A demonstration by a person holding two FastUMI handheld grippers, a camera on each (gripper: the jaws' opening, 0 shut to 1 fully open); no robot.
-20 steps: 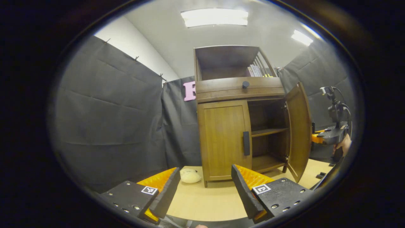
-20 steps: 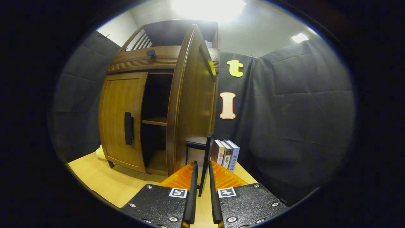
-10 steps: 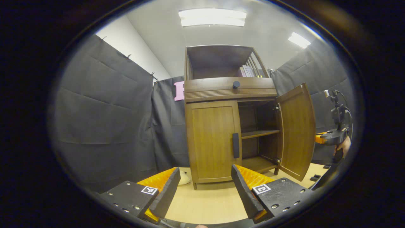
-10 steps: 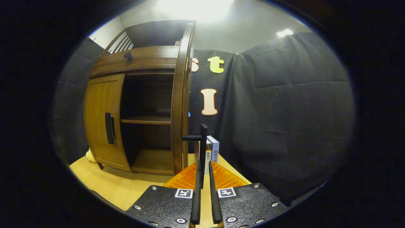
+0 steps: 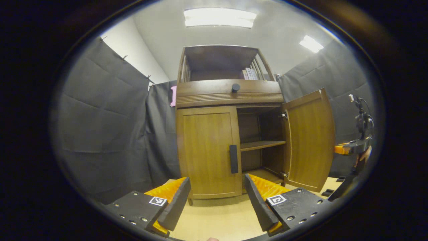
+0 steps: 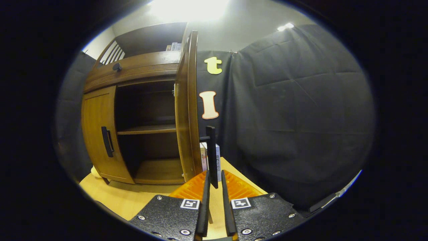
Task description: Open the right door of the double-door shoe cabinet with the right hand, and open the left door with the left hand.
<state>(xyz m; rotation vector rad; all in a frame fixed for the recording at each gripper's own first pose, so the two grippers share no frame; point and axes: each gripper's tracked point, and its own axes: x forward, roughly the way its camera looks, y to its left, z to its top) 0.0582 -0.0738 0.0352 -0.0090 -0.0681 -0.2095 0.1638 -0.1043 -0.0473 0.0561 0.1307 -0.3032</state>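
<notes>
The cabinet [image 5: 214,97] stands on a pale wood table [image 5: 217,217], backed by black cloth walls. It is brown wood with a smooth, lightly grained finish, a ribbed band under a drawer front with a round dark knob [image 5: 235,87], and an open top shelf with slatted sides.

The right door [image 5: 309,140] is swung wide, showing a dark interior with one shelf [image 5: 262,145]. In the right gripper view this door [image 6: 187,107] is seen nearly edge-on, and its flat black bar handle [image 6: 211,155] runs down between the fingers of the right gripper [image 6: 214,201]. The fingers are nearly closed around the handle; whether both press on it cannot be told.

The left door [image 5: 209,152] is closed, a plain framed panel with a black bar handle [image 5: 233,159] on its inner edge. The left gripper [image 5: 215,201] sits in front of this door, apart from it, jaws spread wide and holding nothing. Its fingers are black wedges with ribbed orange backs.

A few upright books [image 6: 217,157] stand on the table just behind the right door.
</notes>
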